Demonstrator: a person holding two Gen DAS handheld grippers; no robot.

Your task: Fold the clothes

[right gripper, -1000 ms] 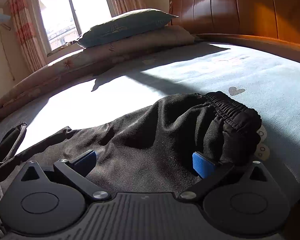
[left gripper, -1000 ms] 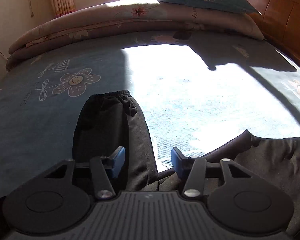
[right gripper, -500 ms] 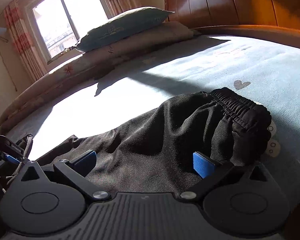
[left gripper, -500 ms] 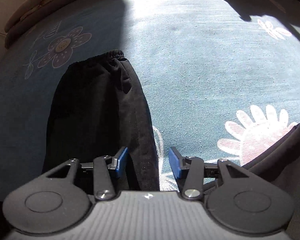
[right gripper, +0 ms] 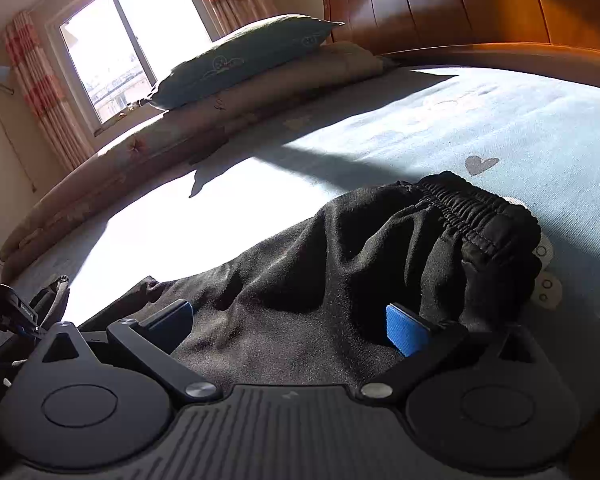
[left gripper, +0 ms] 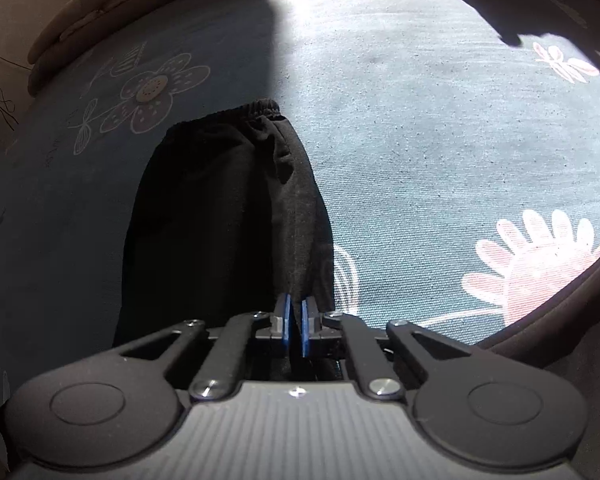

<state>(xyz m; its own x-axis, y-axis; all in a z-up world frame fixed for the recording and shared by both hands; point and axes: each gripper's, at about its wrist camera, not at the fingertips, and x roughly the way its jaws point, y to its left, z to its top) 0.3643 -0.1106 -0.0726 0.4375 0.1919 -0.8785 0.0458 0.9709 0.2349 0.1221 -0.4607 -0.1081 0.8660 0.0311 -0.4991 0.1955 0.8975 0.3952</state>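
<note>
Left wrist view: your left gripper (left gripper: pixel 295 322) is clenched on the black trousers (left gripper: pixel 224 216), its blue pads (left gripper: pixel 285 316) pinching a fold of the leg; the leg runs toward 12 o'clock across the blue bedsheet (left gripper: pixel 440 140), cuff at the far end.

Right wrist view: your right gripper (right gripper: pixel 290 322) is spread wide over the trousers (right gripper: pixel 340 272), gripping nothing; the elastic waistband (right gripper: pixel 472 208) bunches at 2 o'clock, a pillow (right gripper: pixel 240 60) at 11 o'clock.
</note>
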